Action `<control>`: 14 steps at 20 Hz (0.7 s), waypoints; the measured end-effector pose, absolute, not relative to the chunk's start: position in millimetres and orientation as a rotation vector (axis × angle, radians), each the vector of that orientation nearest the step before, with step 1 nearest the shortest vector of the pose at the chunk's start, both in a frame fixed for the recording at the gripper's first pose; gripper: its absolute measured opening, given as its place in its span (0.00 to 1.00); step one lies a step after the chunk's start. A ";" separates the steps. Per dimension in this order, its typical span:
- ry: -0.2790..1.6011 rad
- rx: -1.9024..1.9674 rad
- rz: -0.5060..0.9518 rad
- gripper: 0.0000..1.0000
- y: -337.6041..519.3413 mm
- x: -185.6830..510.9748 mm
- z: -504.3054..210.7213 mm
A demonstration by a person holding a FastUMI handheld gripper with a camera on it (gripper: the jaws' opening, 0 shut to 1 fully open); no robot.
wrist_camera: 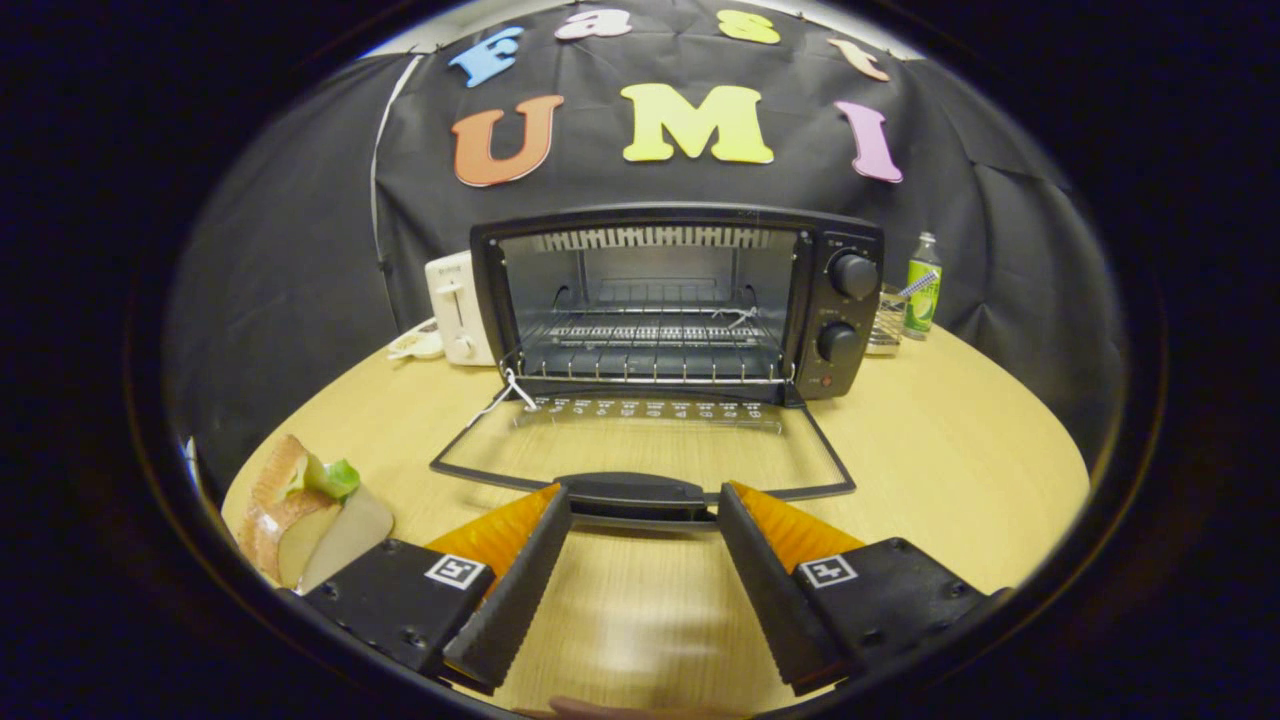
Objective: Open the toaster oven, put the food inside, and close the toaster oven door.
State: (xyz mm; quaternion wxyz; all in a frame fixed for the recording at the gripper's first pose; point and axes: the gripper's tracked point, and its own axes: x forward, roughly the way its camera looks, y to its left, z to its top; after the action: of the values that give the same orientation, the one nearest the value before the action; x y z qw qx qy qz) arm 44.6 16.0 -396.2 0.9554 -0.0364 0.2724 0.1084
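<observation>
Black oven (676, 300) sits at 12 o'clock from the tongs (644, 510), at the back of the tabletop (960, 450), cavity facing the camera. Door (645, 455) is fully down, lying flat toward the tongs; glass panel is see-through, wood grain visible through it. Door handle (634, 497) lies just ahead of the fingertips, spanning the gap between them; whether either finger touches it I cannot tell. Tongs stand wide, nothing between the fingers, bare tabletop below them. Inside the oven: wire rack (655, 345) level, cavity holds no food. A white string (505, 395) hangs at the door's left hinge corner. Two knobs (853, 275) stacked on the oven's right panel, a small red light or button below them. Sandwich (305, 510), the food, rests on the tabletop at about 9 o'clock from the tongs, just beside the left finger's housing, well apart from the oven; cut wedges with brown crust and a green leaf showing at the top. White toaster (455, 305) stands at 11 o'clock, touching or just beside the oven's left wall. Green bottle (923, 285) stands upright at 1 o'clock, to the right of the oven, with a small clear object between the two that is too small to identify. Part of a hand (600, 710) shows at 6 o'clock, beneath the tongs.
</observation>
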 end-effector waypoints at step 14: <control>0.928 0.336 0.714 0.99 119.0 -26.3 -323.0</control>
State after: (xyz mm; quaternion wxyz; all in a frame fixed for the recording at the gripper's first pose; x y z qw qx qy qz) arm -26.3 119.0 -323.0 0.8200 0.1579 0.4360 0.3355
